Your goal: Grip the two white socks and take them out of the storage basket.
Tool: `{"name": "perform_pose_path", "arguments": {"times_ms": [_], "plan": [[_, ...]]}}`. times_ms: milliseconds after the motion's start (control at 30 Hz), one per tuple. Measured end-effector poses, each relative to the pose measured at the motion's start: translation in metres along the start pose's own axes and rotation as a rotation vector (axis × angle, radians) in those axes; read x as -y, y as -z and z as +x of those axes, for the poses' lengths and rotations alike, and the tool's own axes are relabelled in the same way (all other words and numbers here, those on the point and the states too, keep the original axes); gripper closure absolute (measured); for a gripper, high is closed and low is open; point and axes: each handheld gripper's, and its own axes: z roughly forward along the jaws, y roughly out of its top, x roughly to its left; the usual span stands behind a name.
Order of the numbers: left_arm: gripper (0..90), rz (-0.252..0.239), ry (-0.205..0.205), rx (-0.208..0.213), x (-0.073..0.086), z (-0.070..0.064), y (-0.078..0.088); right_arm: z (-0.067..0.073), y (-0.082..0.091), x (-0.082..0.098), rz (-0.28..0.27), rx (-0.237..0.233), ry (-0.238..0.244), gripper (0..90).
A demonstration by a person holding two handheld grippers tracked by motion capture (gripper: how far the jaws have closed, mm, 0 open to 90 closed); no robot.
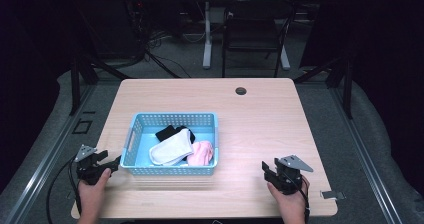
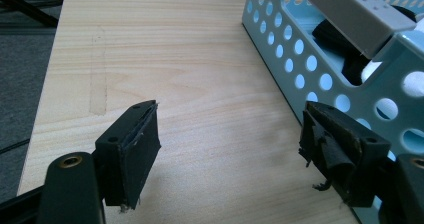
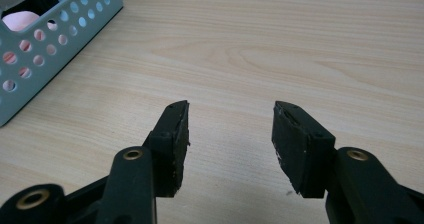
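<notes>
We read no writing anywhere. Pale wood table (image 1: 260, 119), cable hole (image 1: 241, 91) at far edge; dark room, chair (image 1: 255, 31) behind. Blue perforated basket (image 1: 175, 171) holds white sock (image 1: 172, 149), pink sock (image 1: 202, 152), black sock (image 1: 170, 132). Left gripper (image 2: 230, 134) released, just beside basket's left wall. Right gripper (image 3: 231, 115) released over bare wood, well apart from basket.

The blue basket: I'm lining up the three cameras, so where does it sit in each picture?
High view: the blue basket sits left of centre on the table, beside the left gripper.
Left gripper view: upper right, its wall beside the right-hand jaw.
Right gripper view: top left corner, well away from the open jaws.
Shared landmark: its wall of round holes, socks inside.
</notes>
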Motion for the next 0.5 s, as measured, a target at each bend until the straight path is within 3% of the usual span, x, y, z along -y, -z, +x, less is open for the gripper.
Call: {"name": "perform_pose_path", "arguments": {"times_ms": [167,300,367,500], "plan": [[24.4,-0.001,-0.001,0.002,0.0,0.0,0.0,0.002,-0.001,-0.002,0.01,-0.018,0.014,46.5],[24.3,-0.011,0.003,0.004,0.0,0.0,0.0,0.005,0.002,-0.004,-0.002,-0.049,0.0,39.6],[24.3,-0.004,-0.002,0.006,0.0,-0.001,0.001,0.009,0.002,-0.006,0.004,-0.074,0.026,34.8],[24.4,-0.013,0.001,0.006,0.0,0.0,0.001,0.014,0.001,-0.007,0.008,-0.084,0.044,34.4]]}}
